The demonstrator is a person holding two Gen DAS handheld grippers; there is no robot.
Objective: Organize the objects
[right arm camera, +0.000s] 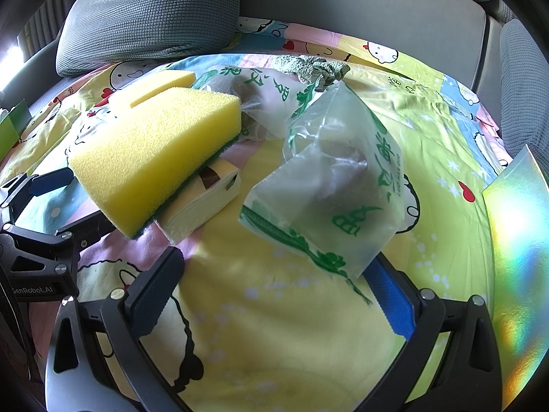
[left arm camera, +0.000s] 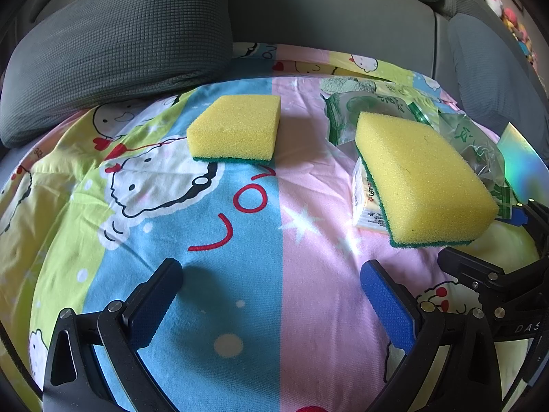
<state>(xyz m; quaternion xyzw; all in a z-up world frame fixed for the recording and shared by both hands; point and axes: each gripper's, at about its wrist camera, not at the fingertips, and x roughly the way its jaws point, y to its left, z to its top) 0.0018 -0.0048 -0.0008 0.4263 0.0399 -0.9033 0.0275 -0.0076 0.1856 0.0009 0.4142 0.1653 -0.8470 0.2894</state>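
**Left wrist view: sorting barely begun**

Left gripper hangs wide and empty over the cartoon bedsheet. One sponge lies alone; another sponge rests on a tissue pack. Right gripper gapes beside a loose plastic bag. Everything looks unsorted.

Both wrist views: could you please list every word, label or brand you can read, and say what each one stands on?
"LOVE" in red: bedsheet.
"GenRobot.AI": left gripper's body.
"DAS", cut off at the frame edge: right gripper's body.
"ten", red, rest hidden: tissue pack under the near sponge.
Green characters: plastic bags, too warped to read.
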